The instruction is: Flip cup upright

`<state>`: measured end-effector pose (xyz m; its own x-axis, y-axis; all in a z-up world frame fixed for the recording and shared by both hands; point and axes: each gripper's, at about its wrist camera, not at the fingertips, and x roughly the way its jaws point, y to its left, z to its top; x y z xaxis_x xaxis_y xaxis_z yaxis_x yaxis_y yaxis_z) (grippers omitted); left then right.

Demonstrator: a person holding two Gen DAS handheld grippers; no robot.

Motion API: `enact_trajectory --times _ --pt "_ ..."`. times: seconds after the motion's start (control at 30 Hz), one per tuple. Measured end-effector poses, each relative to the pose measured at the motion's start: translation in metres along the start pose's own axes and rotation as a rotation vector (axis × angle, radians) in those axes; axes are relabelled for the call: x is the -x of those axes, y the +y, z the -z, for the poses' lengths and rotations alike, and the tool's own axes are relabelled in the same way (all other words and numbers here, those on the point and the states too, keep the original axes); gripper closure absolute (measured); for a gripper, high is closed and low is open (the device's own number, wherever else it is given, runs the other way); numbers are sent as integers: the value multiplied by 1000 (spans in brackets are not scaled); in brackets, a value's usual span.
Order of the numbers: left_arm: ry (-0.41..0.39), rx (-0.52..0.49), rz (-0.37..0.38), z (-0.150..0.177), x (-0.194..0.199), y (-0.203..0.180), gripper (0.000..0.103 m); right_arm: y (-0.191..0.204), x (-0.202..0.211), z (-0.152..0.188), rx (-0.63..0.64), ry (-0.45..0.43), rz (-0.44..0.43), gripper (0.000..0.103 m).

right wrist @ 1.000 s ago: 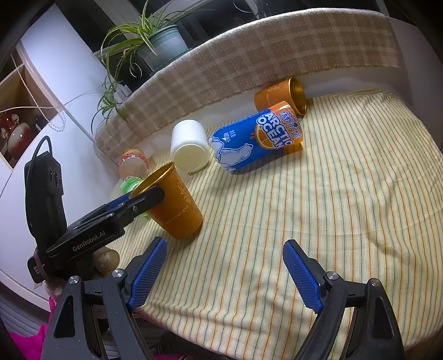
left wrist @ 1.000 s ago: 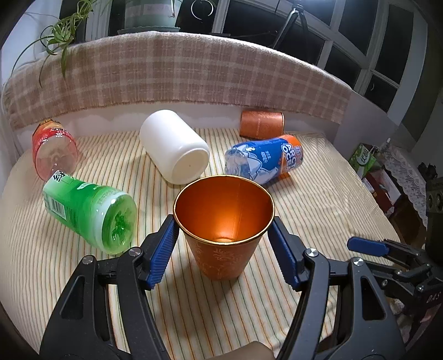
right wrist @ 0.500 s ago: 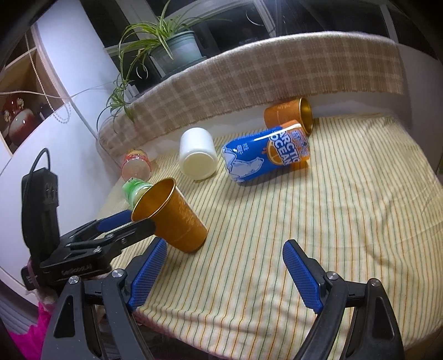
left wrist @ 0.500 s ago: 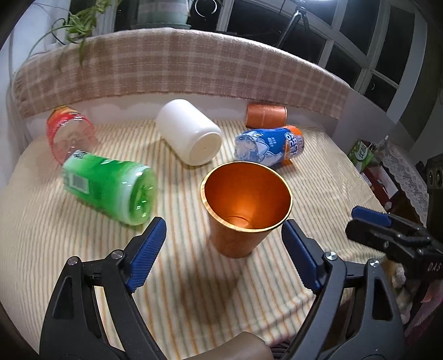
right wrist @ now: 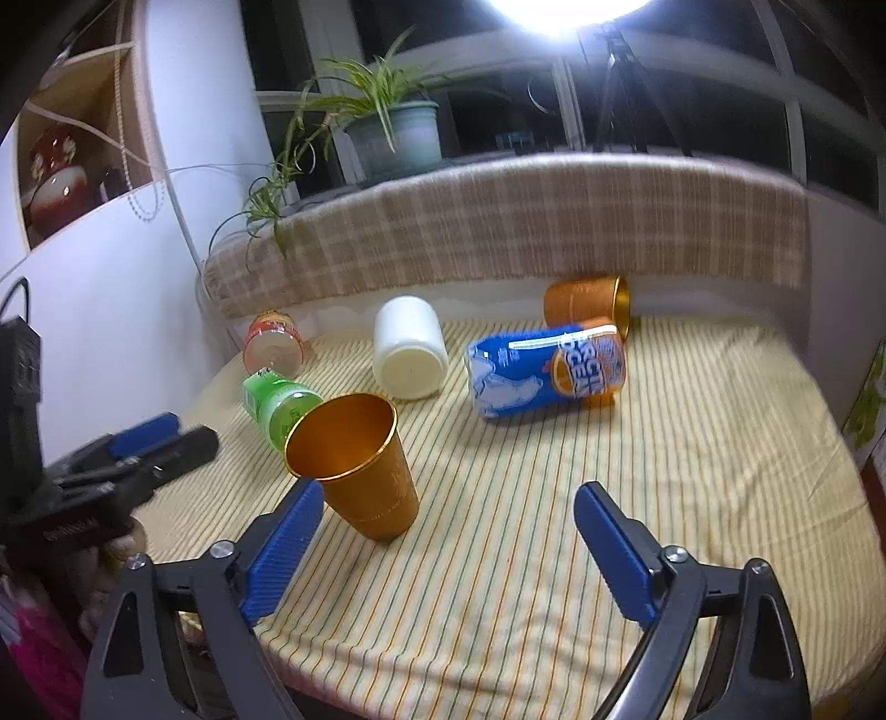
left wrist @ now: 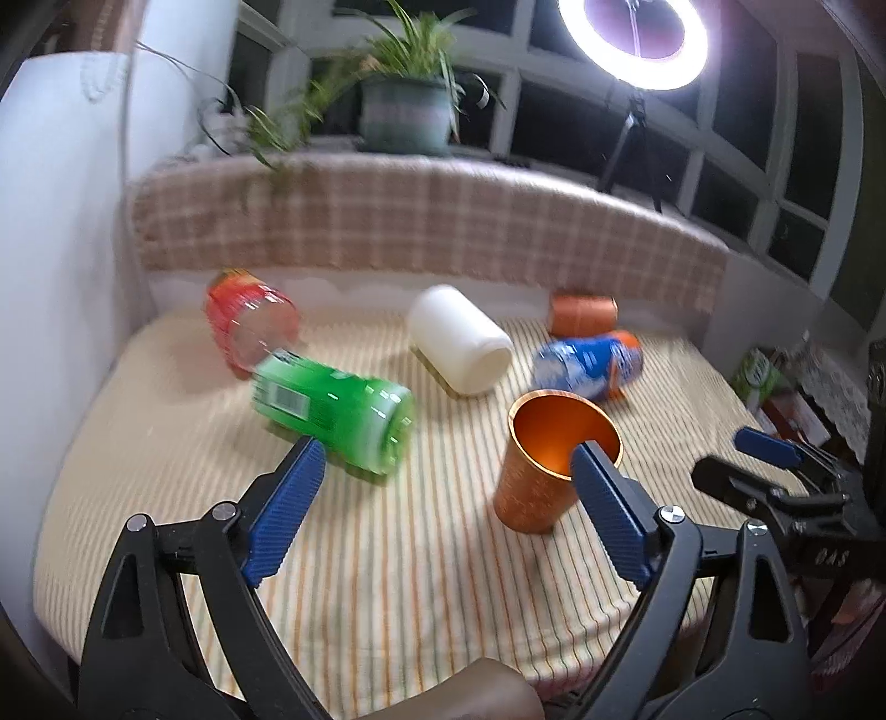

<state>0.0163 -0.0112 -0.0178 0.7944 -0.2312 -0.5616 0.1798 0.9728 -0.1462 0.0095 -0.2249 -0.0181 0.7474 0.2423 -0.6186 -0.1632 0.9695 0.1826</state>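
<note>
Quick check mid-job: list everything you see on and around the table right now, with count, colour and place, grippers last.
Upright cup: 1, orange-gold, near left of table, mouth up.
Lying cup: 1, orange, far edge, on its side.
Blue can: 1, blue and orange, lying in front of the lying cup.
White container: 1, lying, centre back.
Green bottle: 1, lying, left.
Red bottle: 1, lying, far left.
Tablecloth: 1, striped yellow.
Potted plant: 1, green, window ledge.
Ring light: 1, lit, behind table.
Left gripper: jaws open, empty.
Right gripper: jaws open, empty.
</note>
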Motion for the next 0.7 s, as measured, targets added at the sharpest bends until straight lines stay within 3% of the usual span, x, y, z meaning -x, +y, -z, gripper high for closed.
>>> enact_trajectory --times 0.1,0.17,0.3,0.7 --pt "-42 15 -29 -1 10 5 9 8 7 0 22 -47 24 1" --pt "-71 16 -48 -2 15 6 0 12 10 -1 33 -73 36 0" --pt "-133 1 -93 -3 27 5 0 17 14 -1 43 -117 66 0" --pt "-152 -15 -115 -3 34 3 0 16 14 -1 42 -131 95 0"
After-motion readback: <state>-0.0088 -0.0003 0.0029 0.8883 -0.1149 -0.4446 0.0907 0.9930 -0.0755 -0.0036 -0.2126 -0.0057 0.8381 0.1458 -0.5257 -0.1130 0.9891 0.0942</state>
